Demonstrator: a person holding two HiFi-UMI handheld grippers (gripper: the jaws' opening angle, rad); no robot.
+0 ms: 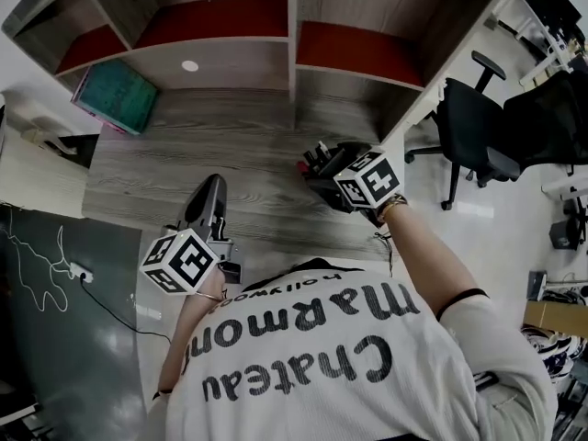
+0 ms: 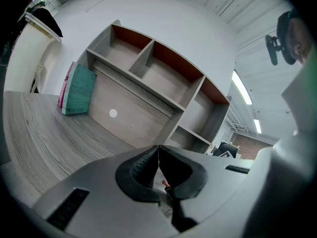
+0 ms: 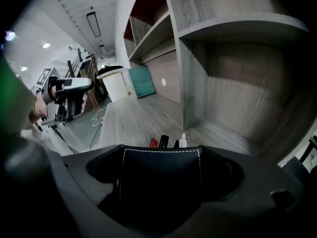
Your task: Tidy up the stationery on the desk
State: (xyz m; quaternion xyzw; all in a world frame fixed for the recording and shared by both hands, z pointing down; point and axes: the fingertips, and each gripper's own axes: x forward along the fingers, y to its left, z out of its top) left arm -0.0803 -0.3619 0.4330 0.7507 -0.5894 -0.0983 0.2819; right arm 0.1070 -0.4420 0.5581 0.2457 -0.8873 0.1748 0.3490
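My right gripper is shut on a black leather pen holder and holds it over the right part of the wooden desk. In the right gripper view the holder fills the space between the jaws, white stitching along its edge. Red, black and white pens stick out of its far end. My left gripper hovers at the desk's near left edge. Its jaws are shut, tips touching, with nothing between them.
A teal book leans against the back panel at the desk's far left. A shelf unit with red-backed compartments rises behind the desk. A black office chair stands to the right. A white cable lies on the dark floor at left.
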